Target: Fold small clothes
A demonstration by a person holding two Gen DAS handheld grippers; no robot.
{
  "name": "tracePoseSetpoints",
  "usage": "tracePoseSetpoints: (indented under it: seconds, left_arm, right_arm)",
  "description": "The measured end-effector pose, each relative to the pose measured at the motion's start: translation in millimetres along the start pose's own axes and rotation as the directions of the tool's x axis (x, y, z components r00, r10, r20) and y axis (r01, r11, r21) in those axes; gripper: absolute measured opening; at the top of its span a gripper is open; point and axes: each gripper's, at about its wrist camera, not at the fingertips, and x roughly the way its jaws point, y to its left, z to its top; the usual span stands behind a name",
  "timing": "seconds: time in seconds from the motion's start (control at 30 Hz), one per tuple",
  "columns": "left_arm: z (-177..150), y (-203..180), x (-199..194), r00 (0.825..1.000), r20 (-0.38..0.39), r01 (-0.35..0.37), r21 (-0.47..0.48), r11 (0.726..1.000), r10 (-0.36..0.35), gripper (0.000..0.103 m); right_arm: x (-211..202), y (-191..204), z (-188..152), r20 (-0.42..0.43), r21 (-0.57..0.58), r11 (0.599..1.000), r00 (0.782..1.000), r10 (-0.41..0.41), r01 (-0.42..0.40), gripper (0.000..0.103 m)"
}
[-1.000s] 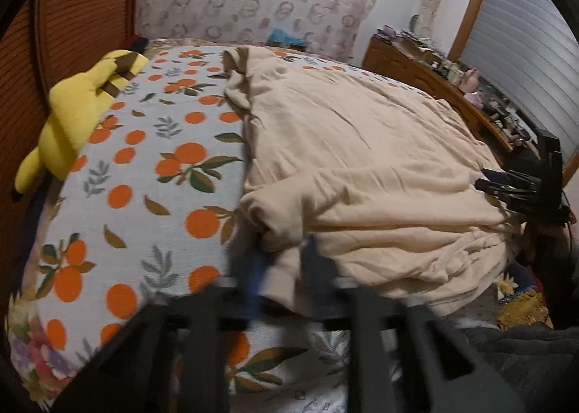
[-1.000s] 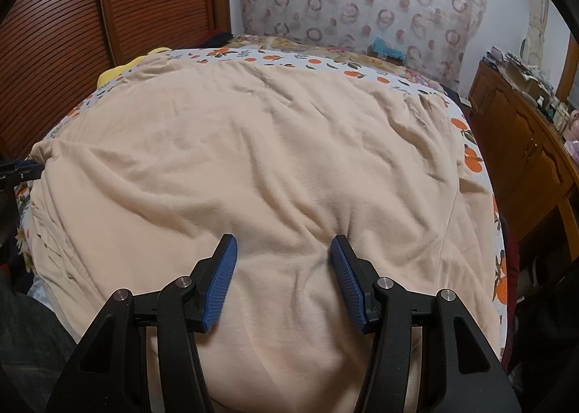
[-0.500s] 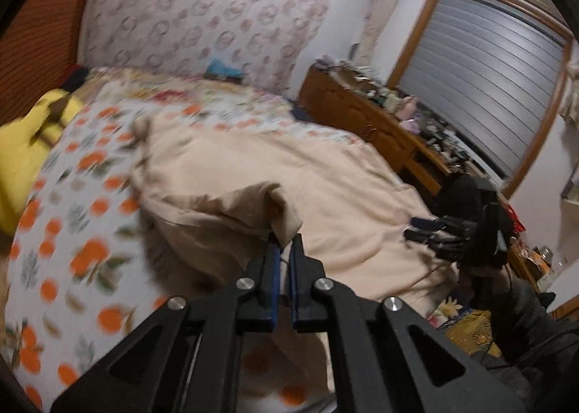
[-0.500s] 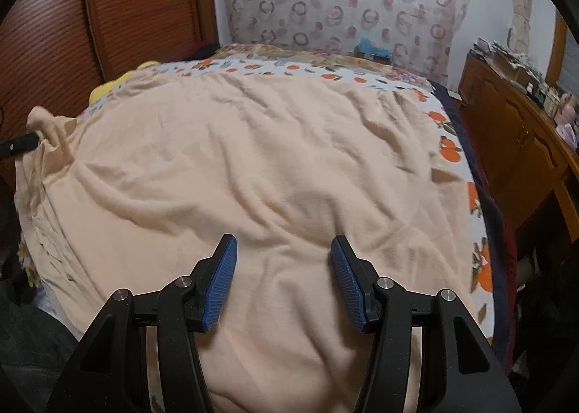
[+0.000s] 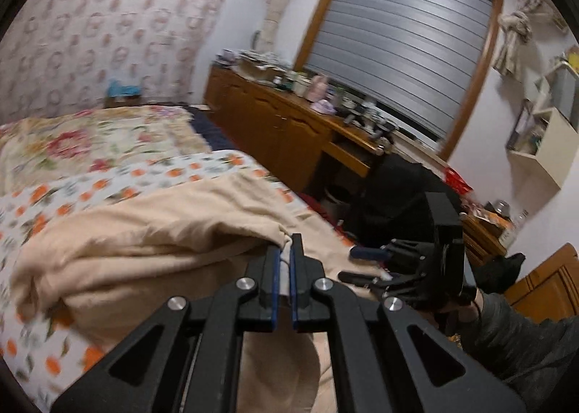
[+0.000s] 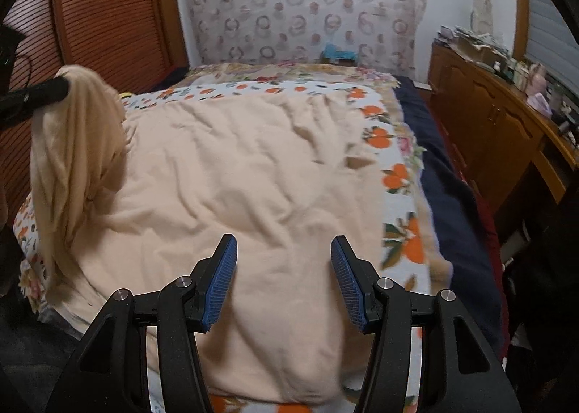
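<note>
A large beige garment lies spread over the orange-print bedspread. My left gripper is shut on one edge of this beige garment and holds it raised above the bed. In the right wrist view the left gripper comes in from the far left, with the lifted cloth hanging from it in a bunch. My right gripper hovers open over the near part of the garment, nothing between its fingers. It also shows open in the left wrist view, the right gripper low at the bed's edge.
A wooden dresser crowded with small items runs along the bed's right side under a shuttered window. A dark blue blanket edges the bed. A slatted wooden panel stands at the left. A person's dark sleeve is behind the right gripper.
The left gripper shut on the garment's edge, then rose and swung right, pulling the cloth up off the bed. The right gripper shifted a little and stayed open.
</note>
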Motion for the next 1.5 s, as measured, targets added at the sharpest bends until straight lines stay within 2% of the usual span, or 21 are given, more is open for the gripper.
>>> tracePoseSetpoints:
  seconds: [0.2, 0.3, 0.37, 0.4, 0.5, 0.6, 0.77, 0.83, 0.87, 1.0, 1.1, 1.27, 1.4, 1.5]
  left_arm:
    - [34, -44, 44, 0.995, -0.055, 0.092, 0.054, 0.994, -0.089, 0.000]
    - [38, -56, 61, 0.992, -0.085, 0.101, 0.043, 0.994, -0.097, 0.000]
    - [32, -55, 75, 0.988, -0.140, 0.073, 0.018, 0.997, -0.070, 0.000]
    - [27, -53, 84, 0.982, -0.179, 0.055, 0.011, 0.998, -0.052, 0.004]
    - [5, -38, 107, 0.953, -0.300, -0.035, 0.017, 0.999, 0.039, 0.005]
    - [-13, -24, 115, 0.933, -0.348, -0.093, 0.028, 0.995, 0.097, 0.005]
    - [-30, -12, 105, 0.924, -0.359, -0.114, 0.067, 0.991, 0.130, 0.006]
    - [-33, -13, 95, 0.929, -0.341, -0.121, 0.089, 0.989, 0.144, 0.019]
    - [-33, -13, 90, 0.933, -0.327, -0.126, 0.096, 0.987, 0.151, 0.021]
    - [-37, -4, 70, 0.941, -0.293, -0.150, 0.093, 0.984, 0.171, 0.024]
    - [-42, 10, 55, 0.939, -0.276, -0.189, 0.091, 0.978, 0.207, 0.024]
    - [-55, 50, 29, 0.916, -0.274, -0.286, 0.064, 0.956, 0.292, 0.024]
    - [-70, 86, 14, 0.875, -0.286, -0.389, 0.062, 0.919, 0.390, 0.024]
    - [-80, 113, 3, 0.853, -0.289, -0.442, 0.040, 0.896, 0.434, 0.024]
  right_arm:
    - [-16, -13, -2, 0.030, 0.029, 0.999, 0.999, -0.024, 0.023, 0.055]
    - [-26, -21, -5, 0.048, 0.044, 0.999, 0.998, -0.028, 0.026, 0.055]
    - [-30, -24, -7, 0.056, 0.054, 0.998, 0.998, -0.029, 0.026, 0.055]
    - [-32, -26, -8, 0.057, 0.057, 0.998, 0.998, -0.031, 0.028, 0.055]
    - [-31, -31, -12, 0.052, 0.064, 0.997, 0.998, -0.037, 0.034, 0.055]
    - [-30, -36, -15, 0.043, 0.070, 0.997, 0.998, -0.042, 0.039, 0.055]
    - [-25, -41, -13, 0.042, 0.091, 0.995, 0.998, -0.042, 0.038, 0.055]
    - [-21, -40, -11, 0.040, 0.094, 0.995, 0.999, -0.036, 0.032, 0.055]
    - [-20, -39, -10, 0.039, 0.093, 0.995, 0.999, -0.034, 0.030, 0.055]
    - [-17, -30, -1, 0.045, 0.073, 0.997, 0.999, -0.017, 0.014, 0.055]
    - [-15, -19, 11, 0.057, 0.041, 0.999, 0.998, -0.002, 0.000, 0.055]
    - [-11, 3, 34, 0.080, -0.020, 0.999, 0.996, 0.041, -0.040, 0.055]
    - [1, 30, 53, 0.083, -0.090, 0.993, 0.993, 0.082, -0.075, 0.055]
    - [16, 55, 66, 0.067, -0.146, 0.984, 0.991, 0.115, -0.105, 0.055]
